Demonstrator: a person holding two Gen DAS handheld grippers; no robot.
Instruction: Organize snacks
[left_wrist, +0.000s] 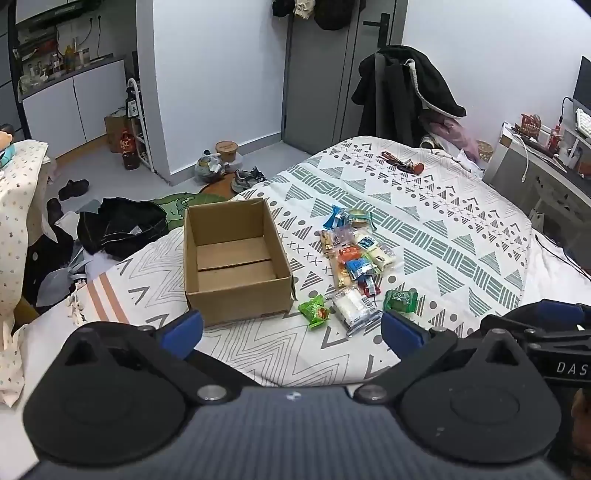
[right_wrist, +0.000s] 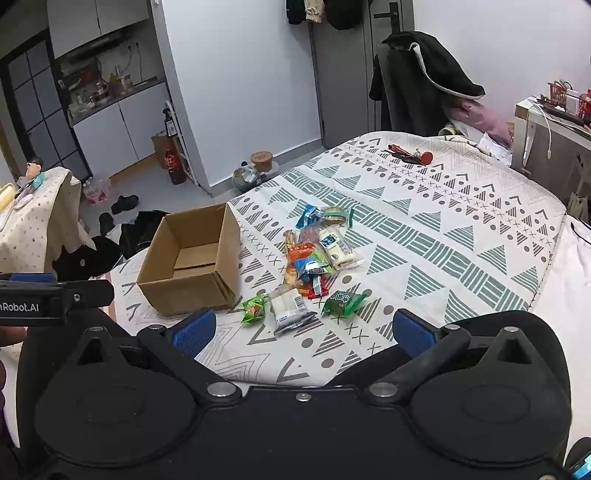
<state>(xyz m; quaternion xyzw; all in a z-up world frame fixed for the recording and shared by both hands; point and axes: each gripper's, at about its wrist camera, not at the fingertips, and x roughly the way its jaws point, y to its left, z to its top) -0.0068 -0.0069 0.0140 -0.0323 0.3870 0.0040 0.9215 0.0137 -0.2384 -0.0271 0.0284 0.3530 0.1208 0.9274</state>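
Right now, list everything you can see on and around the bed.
cardboard box: one, brown, open and empty, on the bed left of the snacks
snack pile: many mixed packets, count unclear, right of the box
light green packet: one, nearest the box's front corner
white packet: one, clear wrap, between the two green ones
dark green packet: one, rightmost in the front row
bedspread: one, white with grey-green pattern
small red and black items: far end of bed, count unclear
black coat: one, draped behind the bed
shoes: several, on the floor at left
left tool: open, empty, blue pads
right tool: open, empty, blue pads
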